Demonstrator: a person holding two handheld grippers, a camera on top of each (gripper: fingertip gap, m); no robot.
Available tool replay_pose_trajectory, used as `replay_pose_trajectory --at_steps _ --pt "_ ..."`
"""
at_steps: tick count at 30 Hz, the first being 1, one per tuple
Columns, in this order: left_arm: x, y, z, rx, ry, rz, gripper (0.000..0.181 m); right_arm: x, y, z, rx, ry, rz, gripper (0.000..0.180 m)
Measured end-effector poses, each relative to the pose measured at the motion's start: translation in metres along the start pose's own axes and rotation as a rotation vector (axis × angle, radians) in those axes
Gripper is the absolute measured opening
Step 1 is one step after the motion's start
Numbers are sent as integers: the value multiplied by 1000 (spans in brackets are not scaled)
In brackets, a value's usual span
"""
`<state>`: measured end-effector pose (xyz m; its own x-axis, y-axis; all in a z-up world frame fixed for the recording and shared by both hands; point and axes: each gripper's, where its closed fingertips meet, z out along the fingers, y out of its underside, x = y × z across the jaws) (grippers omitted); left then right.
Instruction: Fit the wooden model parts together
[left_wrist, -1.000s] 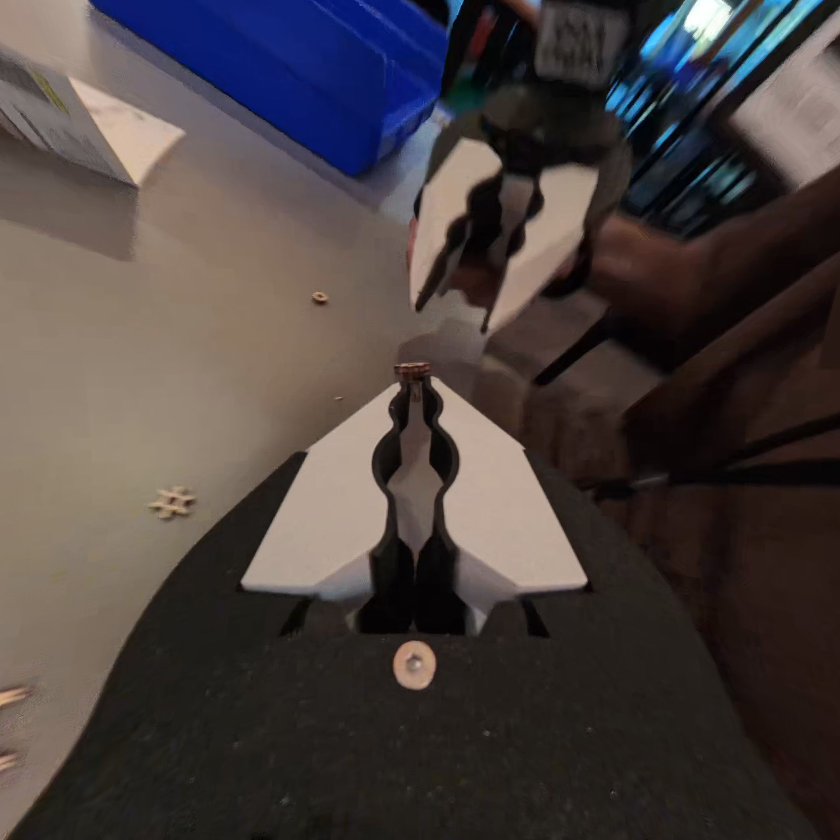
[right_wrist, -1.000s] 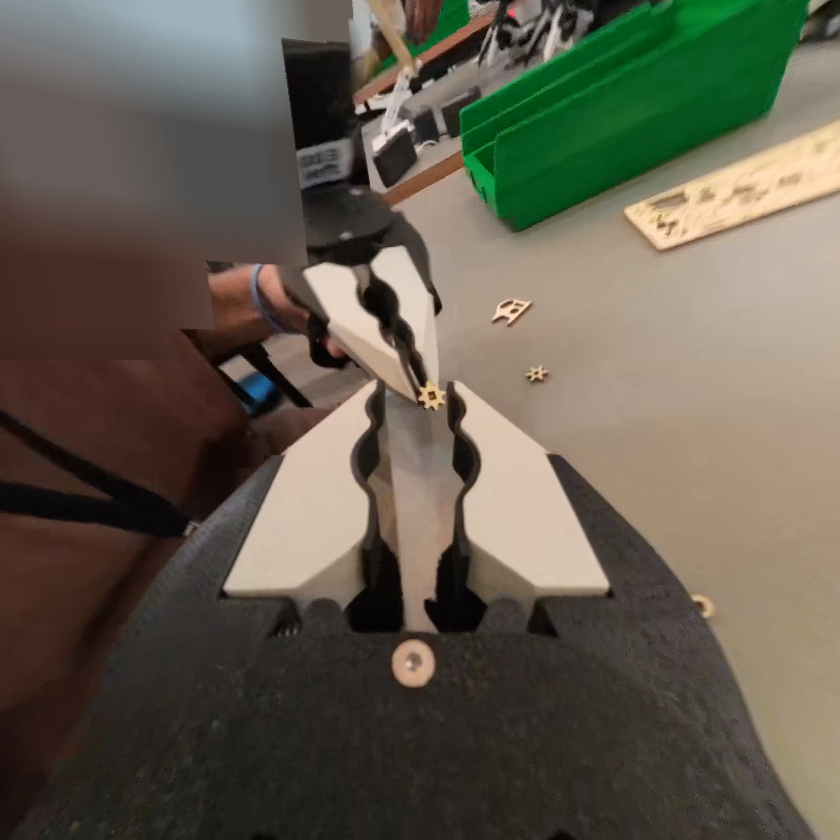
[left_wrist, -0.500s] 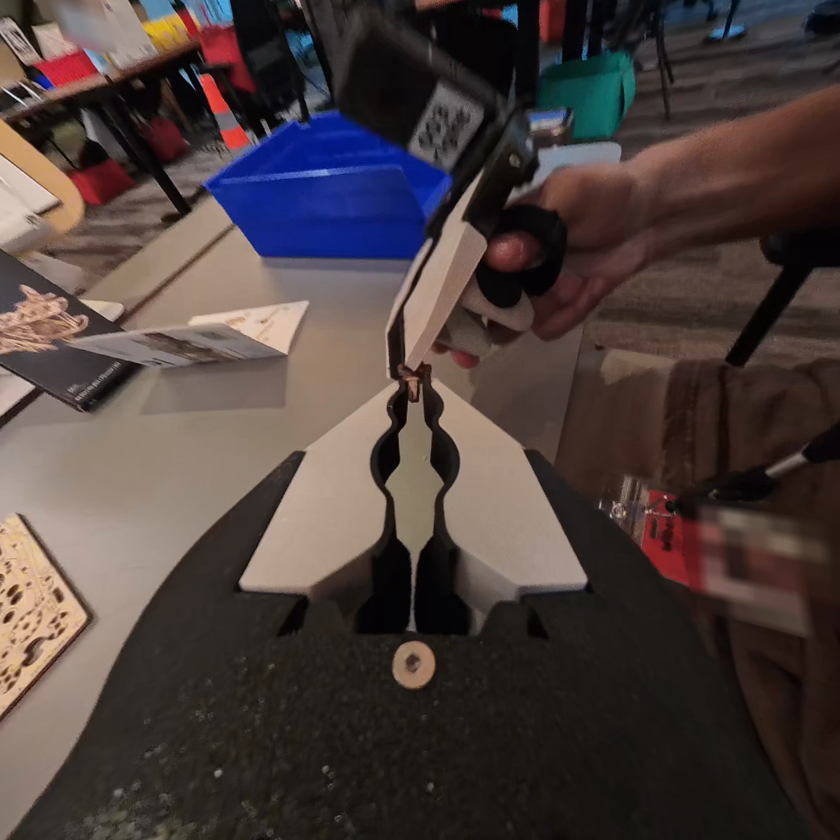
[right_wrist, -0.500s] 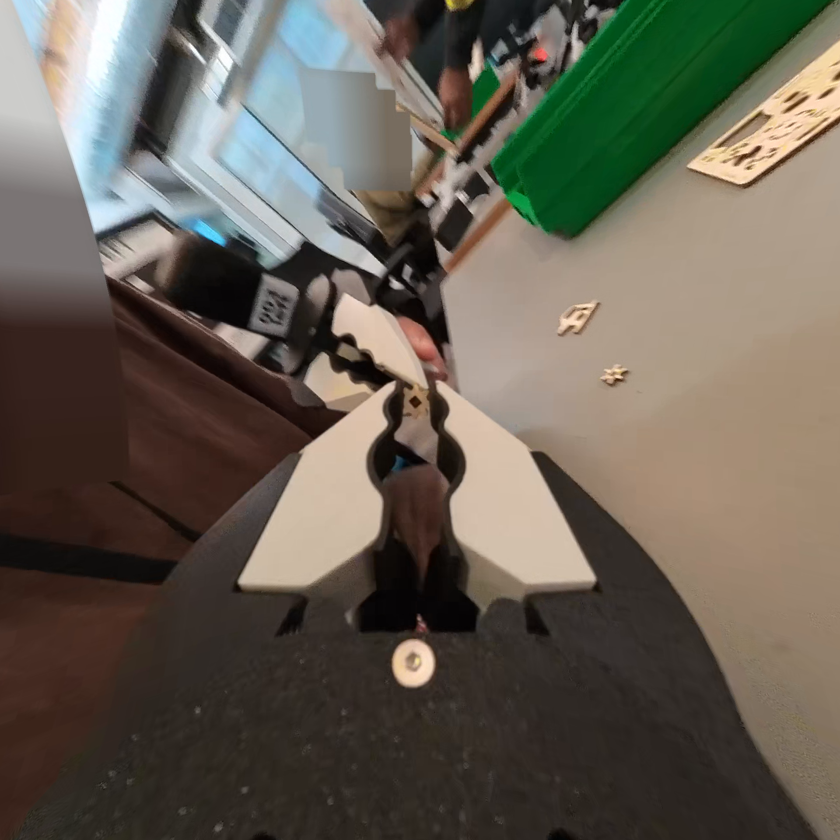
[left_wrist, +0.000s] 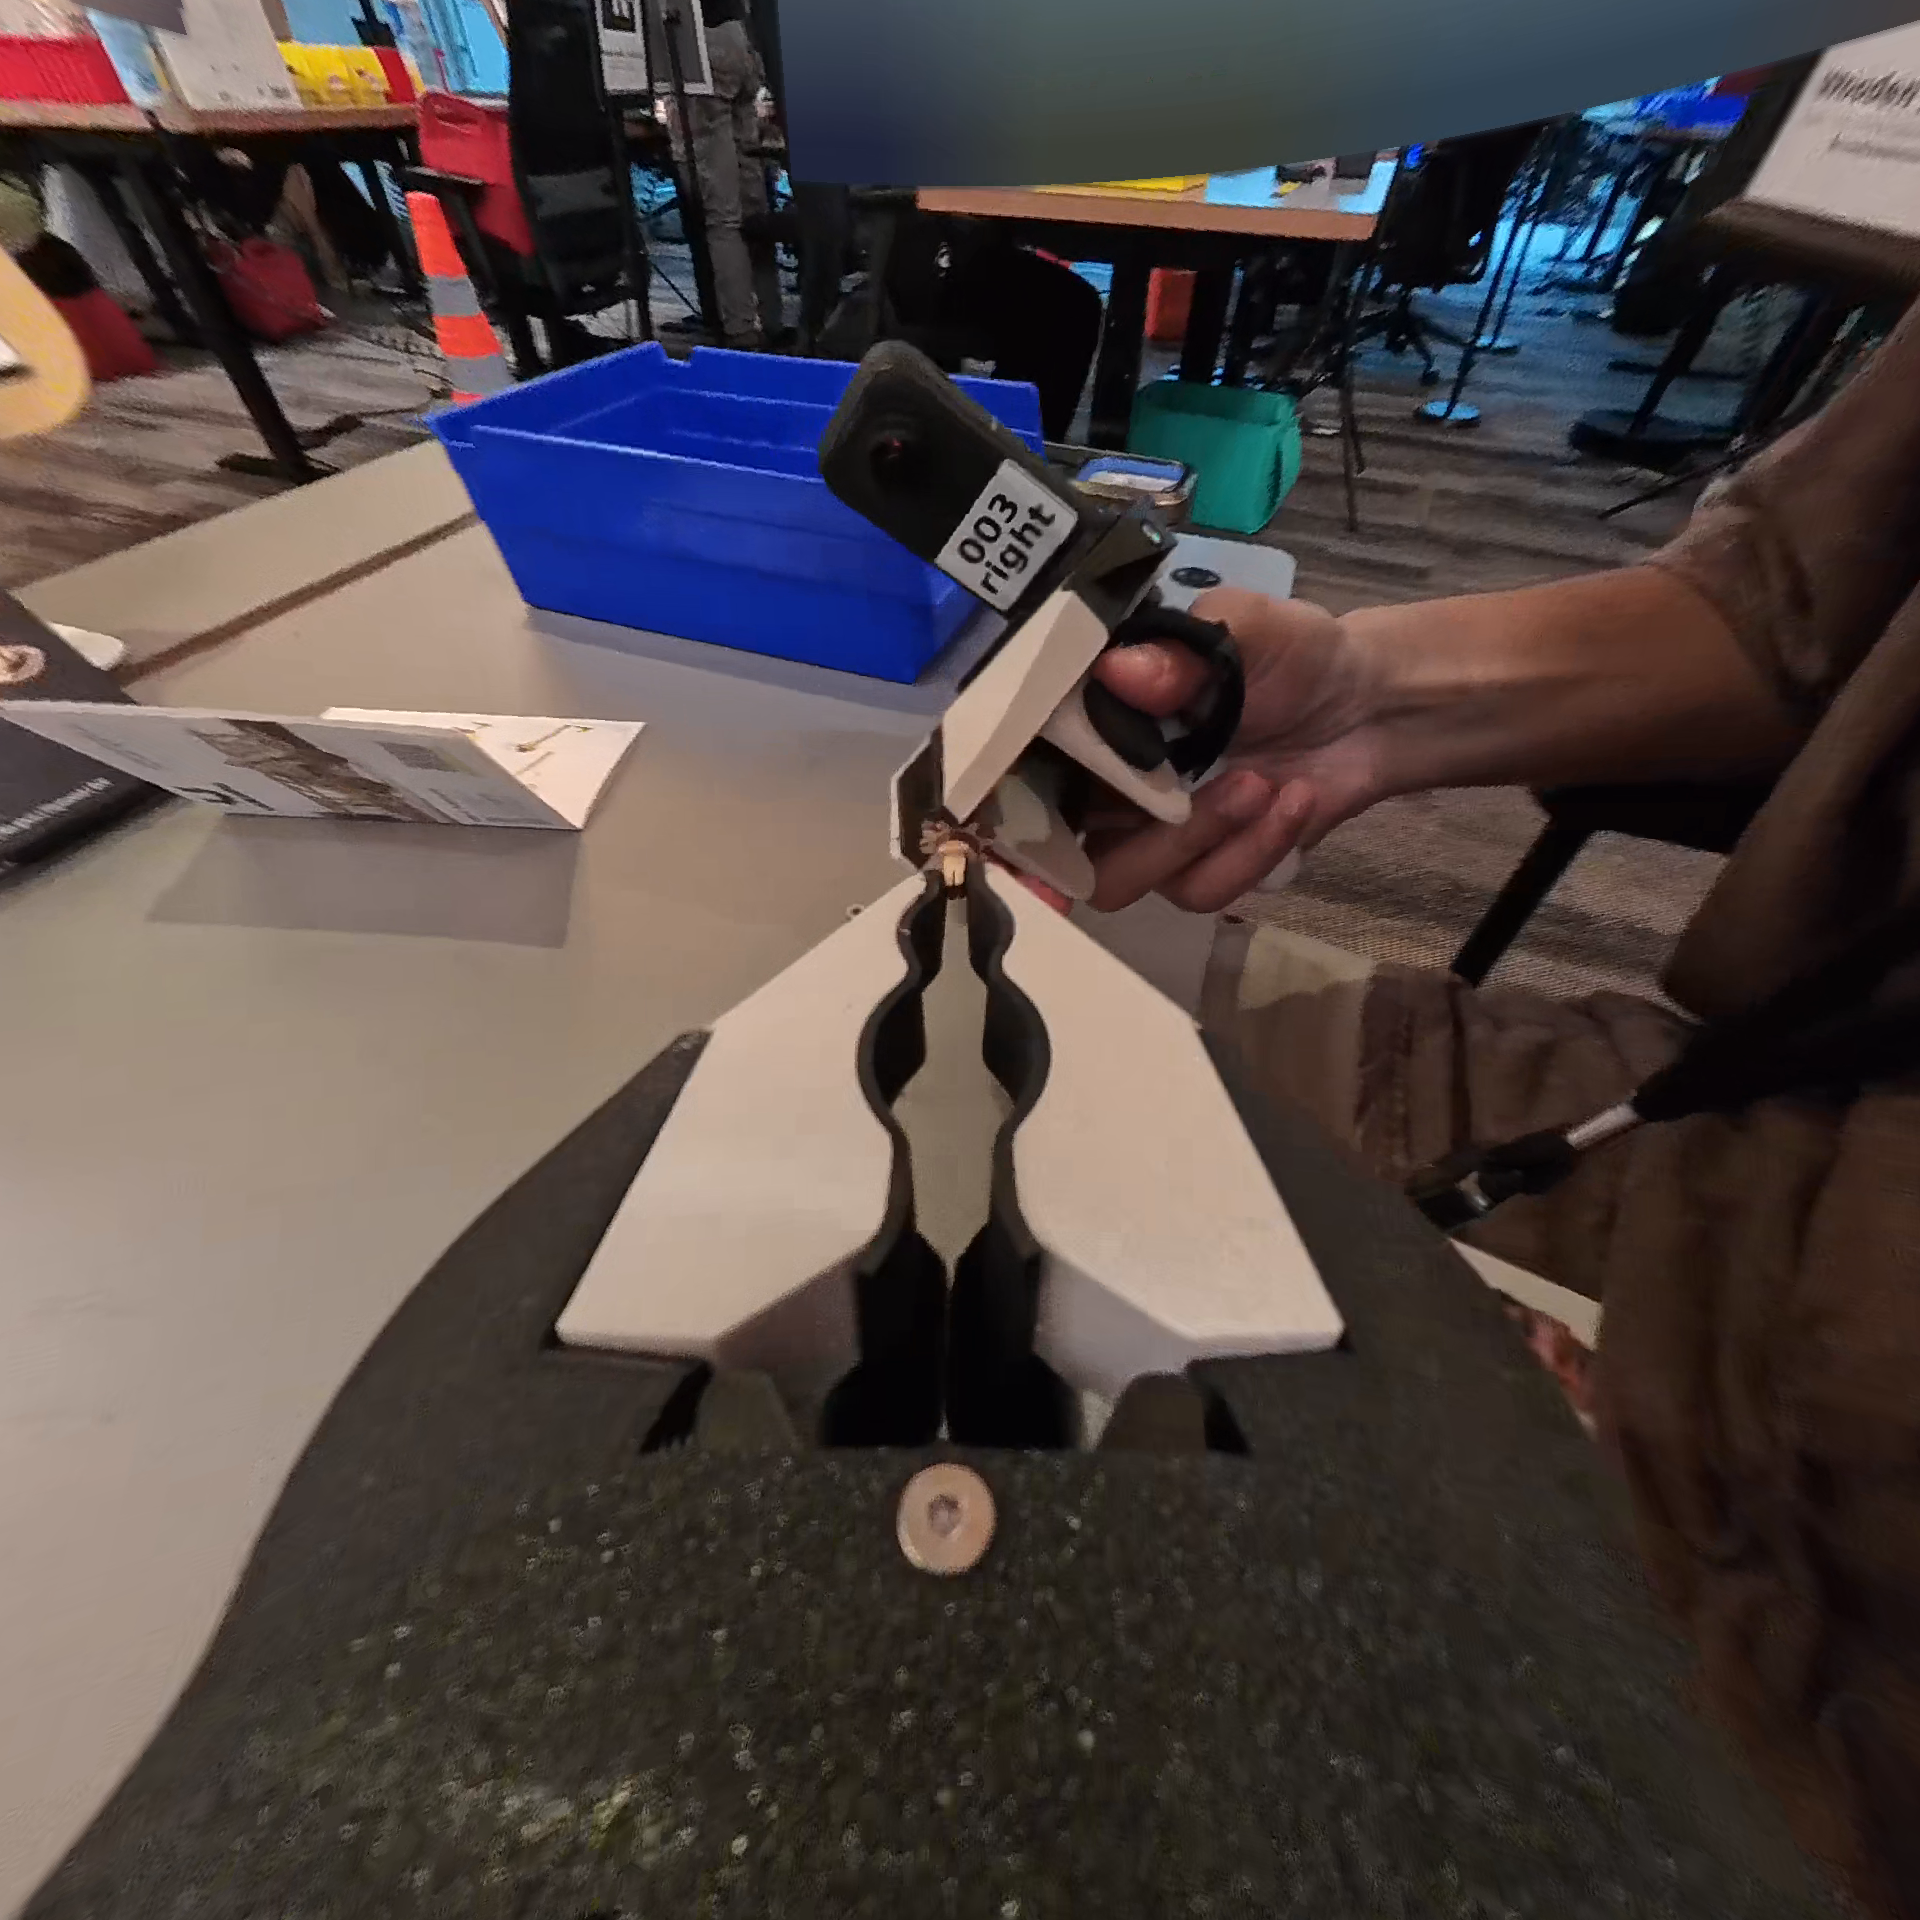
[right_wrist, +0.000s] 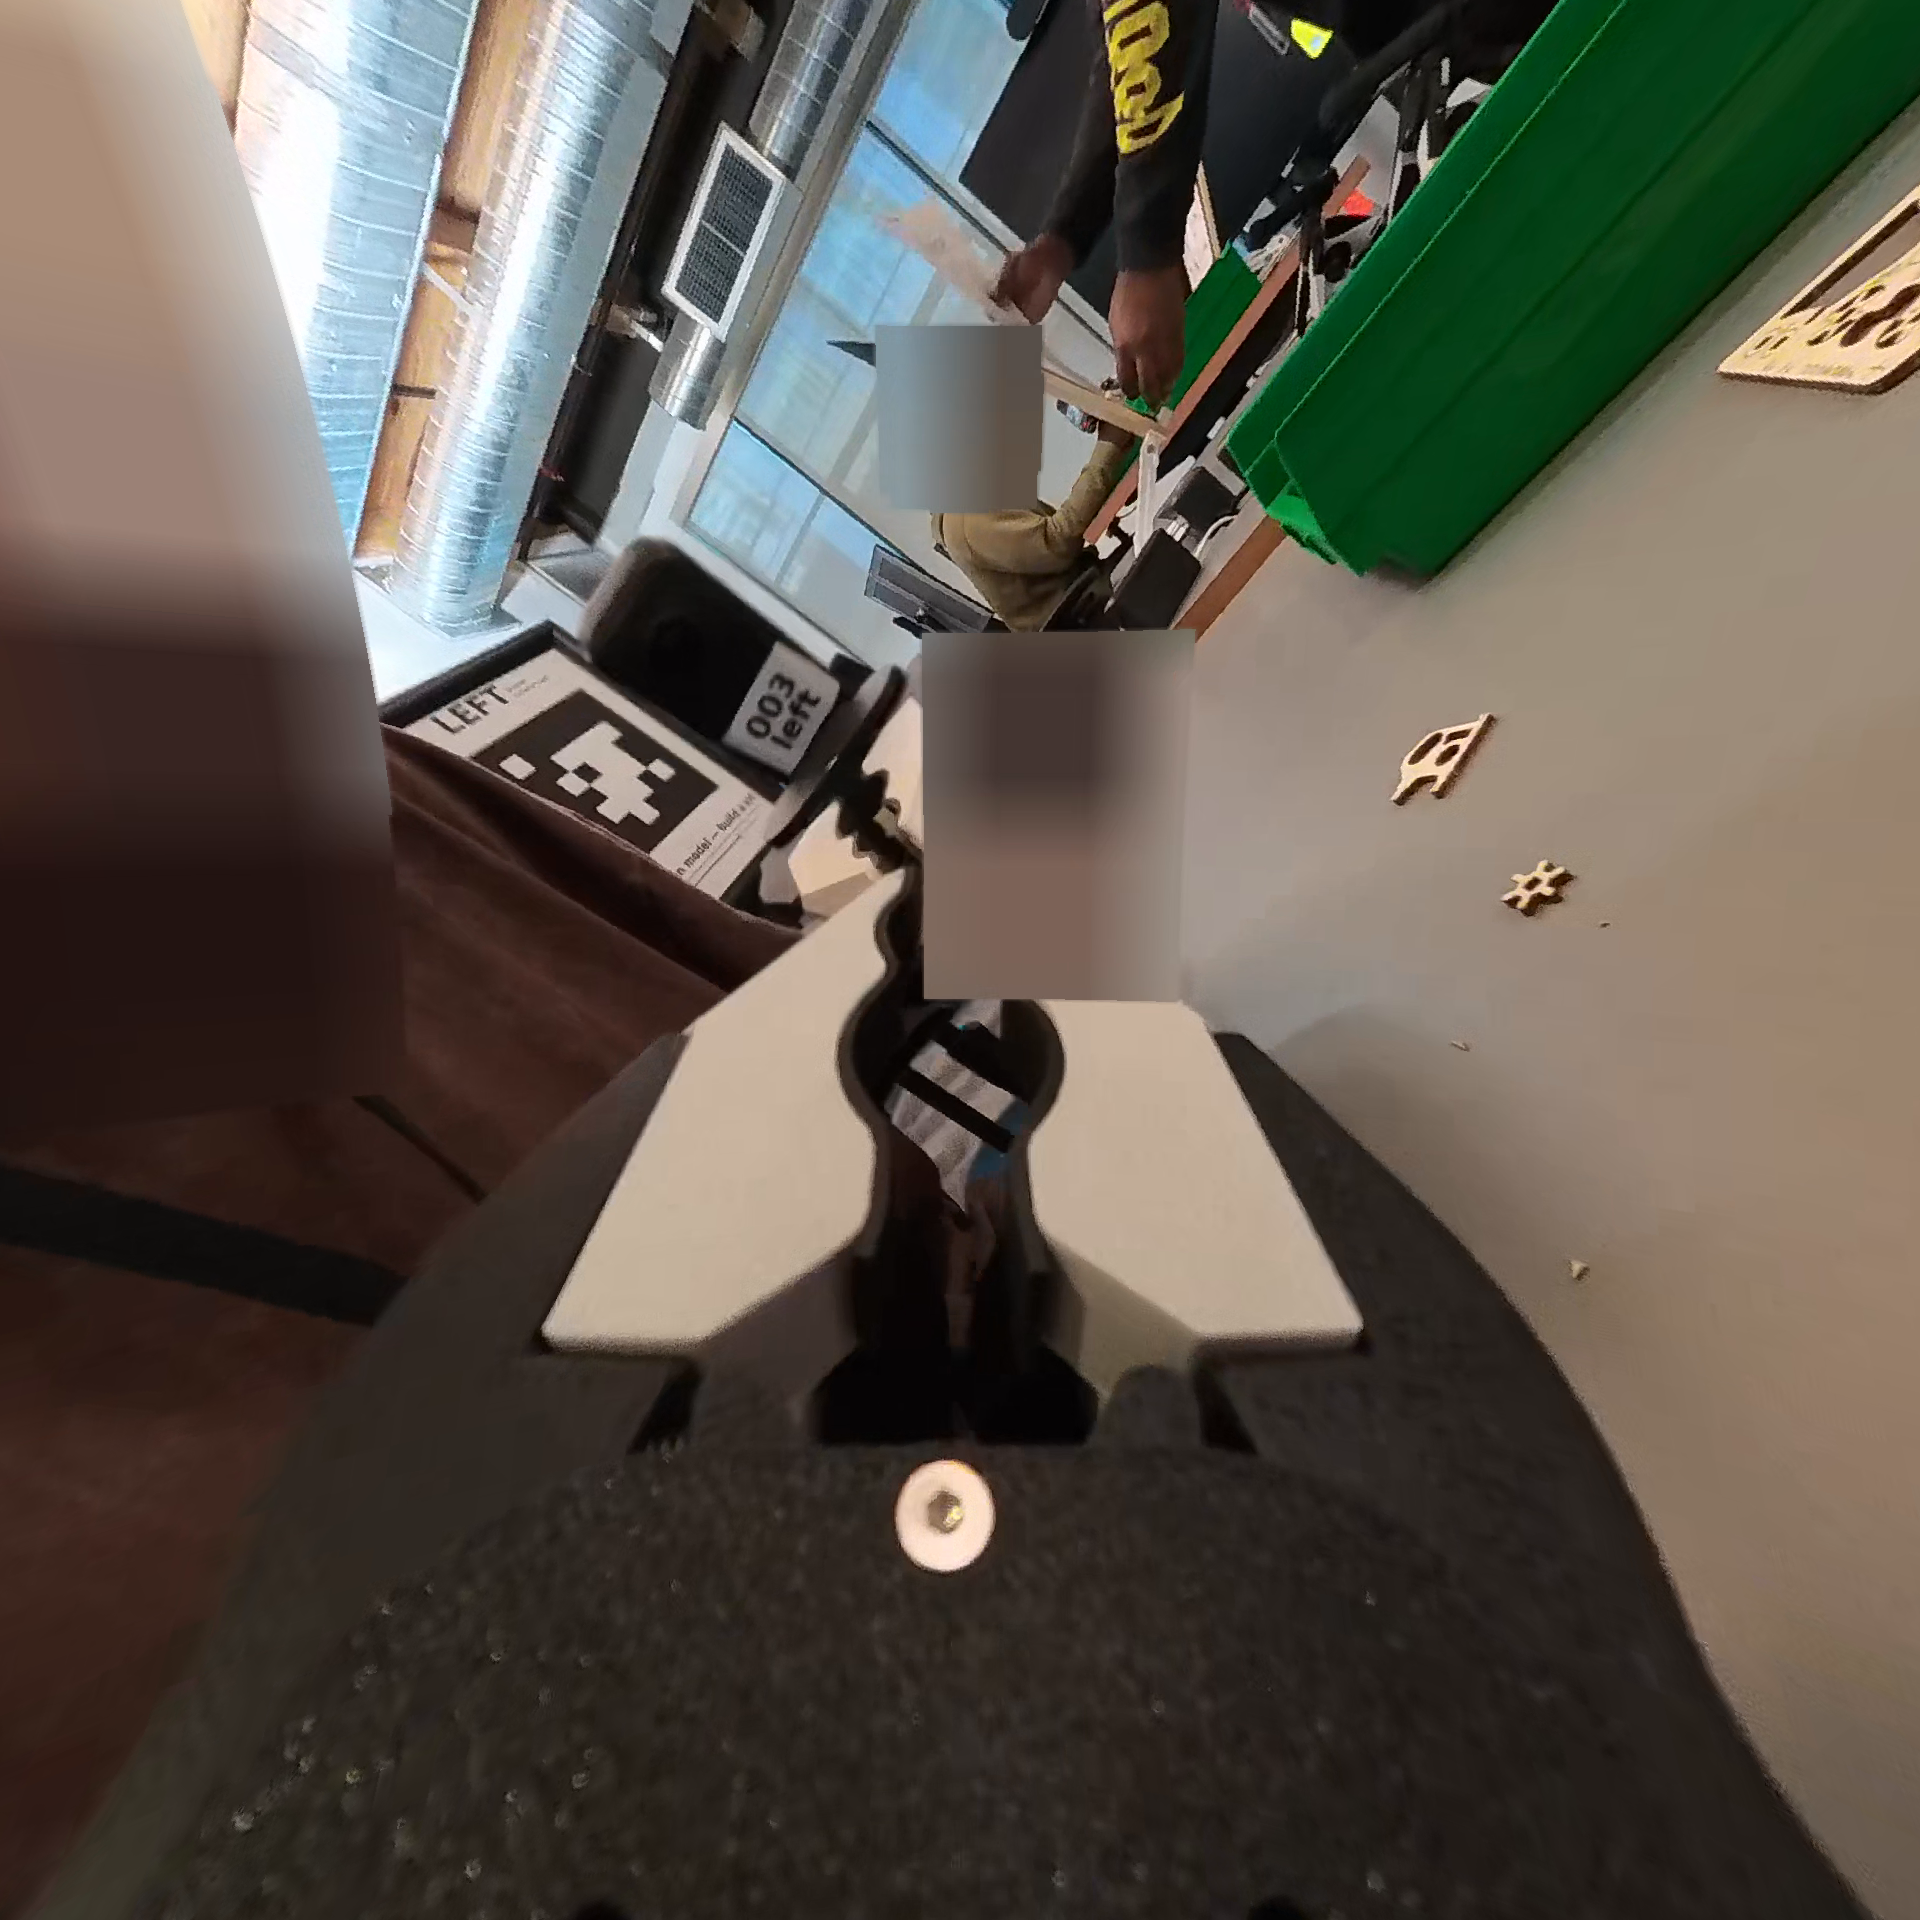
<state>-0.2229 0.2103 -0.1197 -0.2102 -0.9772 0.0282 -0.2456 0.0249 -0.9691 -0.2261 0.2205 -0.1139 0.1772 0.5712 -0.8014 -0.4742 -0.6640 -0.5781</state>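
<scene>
**Two small wooden parts held tip to tip, above the near edge of the table**

Left wrist view: The left gripper (left_wrist: 951, 878) is closed to a narrow slit, pinching a small pale wooden peg-like part (left_wrist: 950, 858) at its tips. The right gripper (left_wrist: 928, 821), held in the right hand (left_wrist: 1236, 748), descends from upper right, nearly closed on a small toothed wooden gear (left_wrist: 943, 834). The gear sits directly above and against the peg; whether they are seated cannot be told. Both are off the grey table (left_wrist: 312, 1039), near its right edge. A blue plastic bin (left_wrist: 707, 520) stands at the far edge.

Right wrist view: A blurred patch covers the right gripper's tips; its grip cannot be confirmed here. Loose wooden cut-outs (right_wrist: 1442, 758) lie well apart.

Judgement: fitting depends on the peg's long axis lining up with the gear's centre hole.
</scene>
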Motion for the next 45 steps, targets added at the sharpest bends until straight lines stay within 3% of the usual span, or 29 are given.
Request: replay_pose_trajectory --at_steps 3,7,13,17,26,45 --pt "0 8 0 -58 48 2 1 8 6 -2 -70 62 -85 12" --pt "-6 26 -6 -250 58 155 1 38 8 -24 -205 321 -298 23" --pt "-35 108 -75 -1020 187 565 0 76 33 -38 -451 631 -530 15" --pt "-42 118 -92 -1235 287 628 0 75 27 -35 -405 642 -522 12" --pt "-35 143 -80 -1331 319 715 1 70 1 -54 -254 645 -417 12" --pt "-35 146 -80 -1388 333 762 0 60 8 -46 -280 574 -376 12"
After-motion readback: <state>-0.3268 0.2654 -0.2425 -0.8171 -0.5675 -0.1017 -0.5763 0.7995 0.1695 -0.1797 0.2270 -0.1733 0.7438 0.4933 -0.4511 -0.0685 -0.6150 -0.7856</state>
